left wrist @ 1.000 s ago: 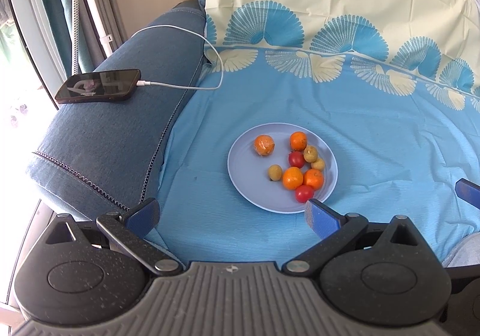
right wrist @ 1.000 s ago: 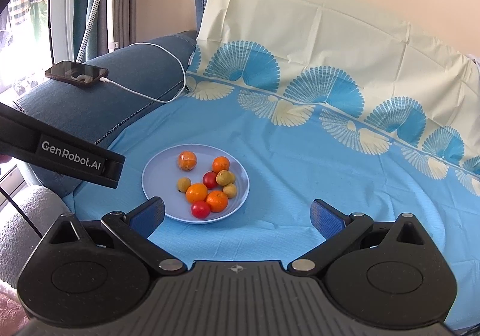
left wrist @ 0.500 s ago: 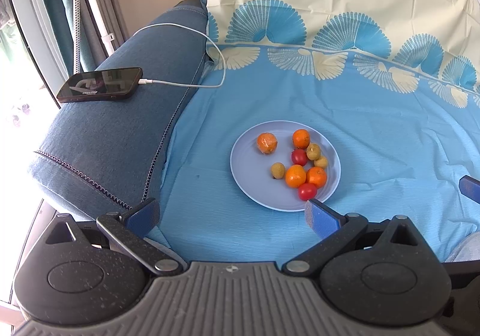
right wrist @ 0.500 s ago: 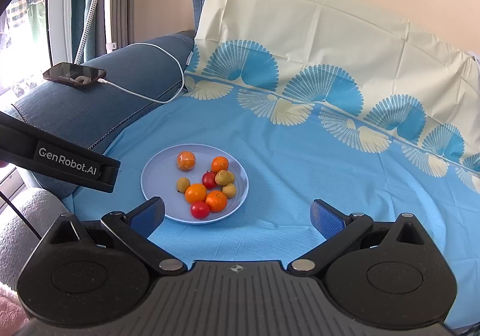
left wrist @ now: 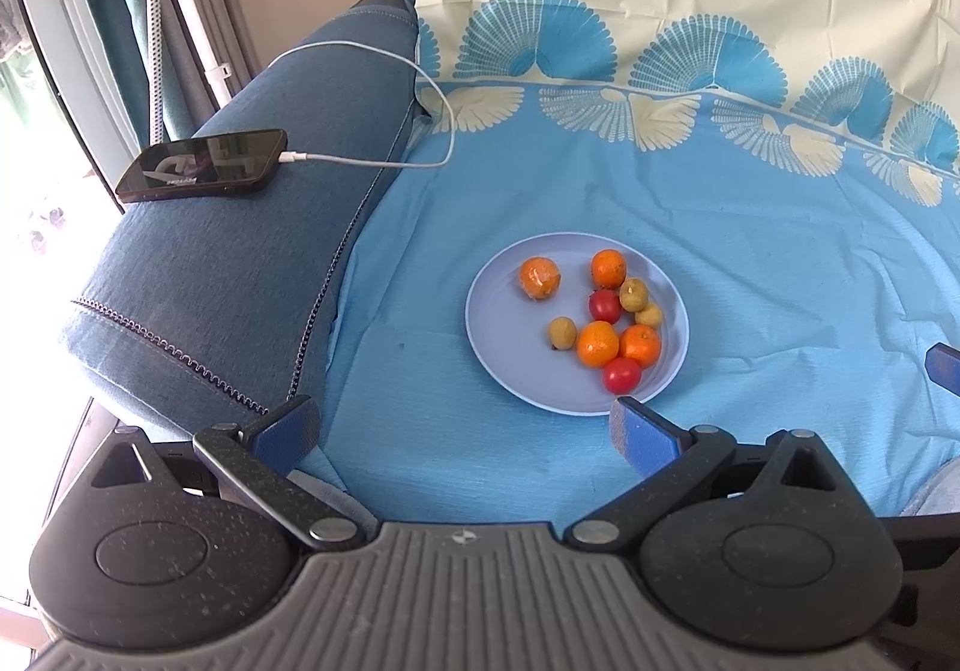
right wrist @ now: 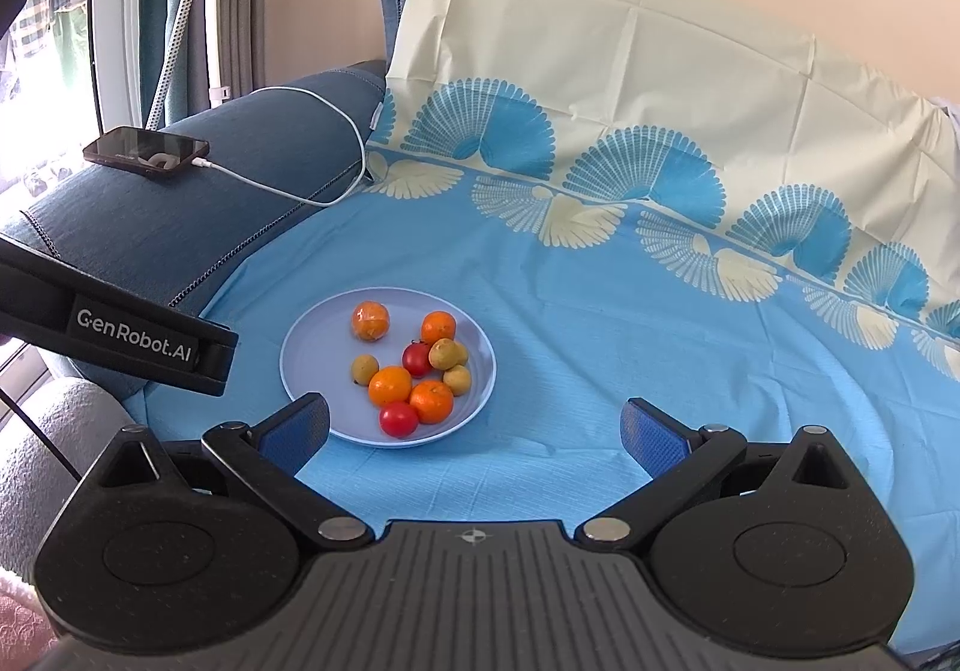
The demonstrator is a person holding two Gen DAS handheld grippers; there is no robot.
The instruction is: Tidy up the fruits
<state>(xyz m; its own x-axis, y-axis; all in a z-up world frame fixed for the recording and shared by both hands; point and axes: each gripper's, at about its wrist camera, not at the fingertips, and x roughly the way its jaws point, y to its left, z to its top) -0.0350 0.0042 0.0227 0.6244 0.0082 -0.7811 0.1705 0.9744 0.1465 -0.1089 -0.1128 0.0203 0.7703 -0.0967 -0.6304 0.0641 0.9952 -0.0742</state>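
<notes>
Both the left gripper (left wrist: 465, 428) and right gripper (right wrist: 474, 425) hover spread wide, holding nothing. Oranges, tomatoes and small yellow fruits sit on the pale blue plate (left wrist: 498, 323).

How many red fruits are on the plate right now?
2. One red fruit lies at the near rim of the plate, touching an orange one; the other red fruit sits mid-cluster, between orange and yellow-green fruits. None looks hidden.

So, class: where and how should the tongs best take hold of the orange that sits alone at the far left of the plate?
Grip the lone orange across its widest middle, coming from above. It is round, and bare plate lies around it, so both fingers probably fit without nudging the other fruit.
</notes>
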